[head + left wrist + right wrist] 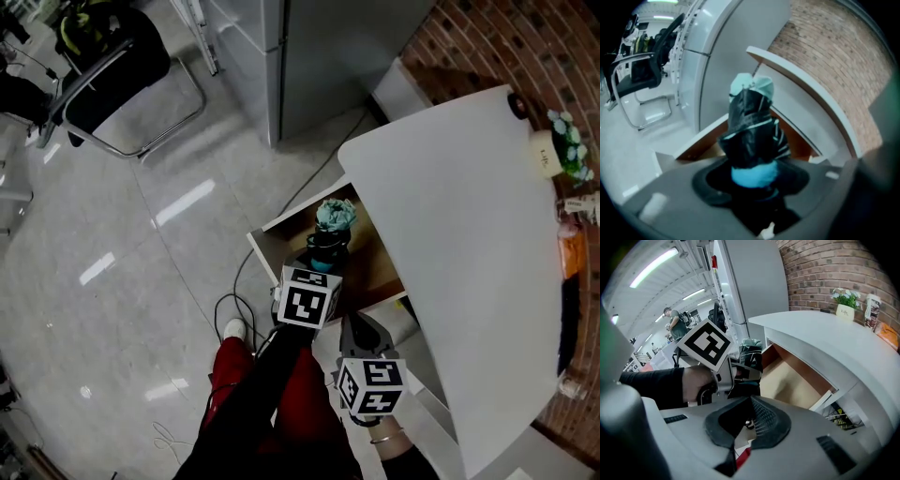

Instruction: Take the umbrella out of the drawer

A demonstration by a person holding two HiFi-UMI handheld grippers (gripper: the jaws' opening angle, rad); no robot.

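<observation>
Read the left gripper (753, 180) as clamped on the umbrella (751, 124), jaws spread wide round the pale-blue band (754, 172) near its lower end. Read the right gripper (752, 401) as empty, jaw tips together, hanging just beside the left one and nearer the person. Locate the umbrella roughly upright in that grip: folded, black with thin pale stripes, a bunched teal end at the top, raised over the open drawer (265, 246). Treat contact with the drawer floor as not determinable from these views. Locate the drawer under the white surface (469, 234), pulled out toward the tiled floor. Treat the umbrella as probably light, stiff along its core but soft outside. Expect loose fabric folds to shift and slide under grip pressure. Take hold on the firm band or on the shaft beneath the folds, never on the bunched cloth alone. Expect top-heaviness with the grip so low, and hold the long axis vertical to prevent swinging or tipping. Avoid hard squeezing, given thin ribs likely under the fabric. Allow clearance from the overhanging edge of the surface while lifting away. Use the free right gripper, if needed, to steady the upper end.
</observation>
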